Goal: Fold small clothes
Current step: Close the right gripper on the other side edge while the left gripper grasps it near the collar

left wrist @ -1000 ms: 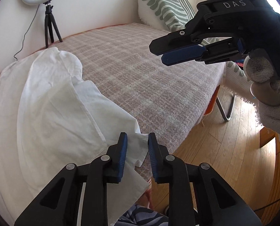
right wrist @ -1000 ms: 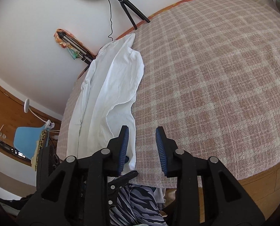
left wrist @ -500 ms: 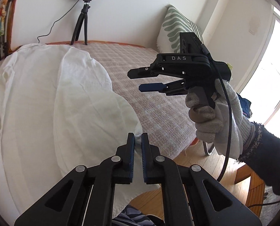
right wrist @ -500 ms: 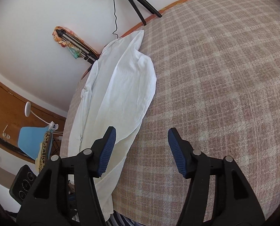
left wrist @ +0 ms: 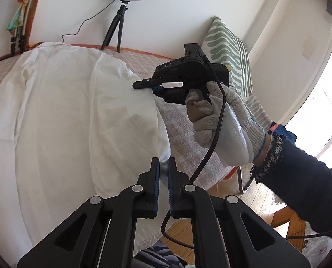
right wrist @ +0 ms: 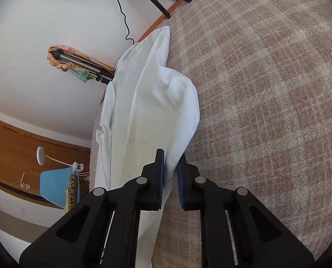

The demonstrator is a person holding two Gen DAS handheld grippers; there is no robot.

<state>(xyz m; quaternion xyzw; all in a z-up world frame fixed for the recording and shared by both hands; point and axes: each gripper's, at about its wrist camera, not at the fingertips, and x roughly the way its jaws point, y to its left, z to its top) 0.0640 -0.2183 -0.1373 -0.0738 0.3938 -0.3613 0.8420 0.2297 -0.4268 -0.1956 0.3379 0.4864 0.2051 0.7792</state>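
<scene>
At the lower centre of the left wrist view, the left gripper [left wrist: 163, 169] is closed narrow on a corner of the white garment [left wrist: 65, 116], and a small tip of cloth stands up between its blue pads. At the lower centre of the right wrist view, the right gripper [right wrist: 171, 169] is closing its jaws on the right edge of the same garment, and a fold of white cloth is between them; whether the pads already press it firmly is hard to tell. In the left wrist view the right gripper shows at the upper middle of the frame, held by a gloved hand [left wrist: 221, 122], with its tip at the far edge of the cloth. The step in hand seems to be the taking of two points along one side of the garment, in order to make a fold. The next move probably needs both grips to be firm, and then both hands to lift and carry that side together across the garment, so that the edge stays straight. The garment is thin, white and a little wrinkled, and it lies long on the checked bed cover [right wrist: 266, 111], filling the left part of the left wrist view.
</scene>
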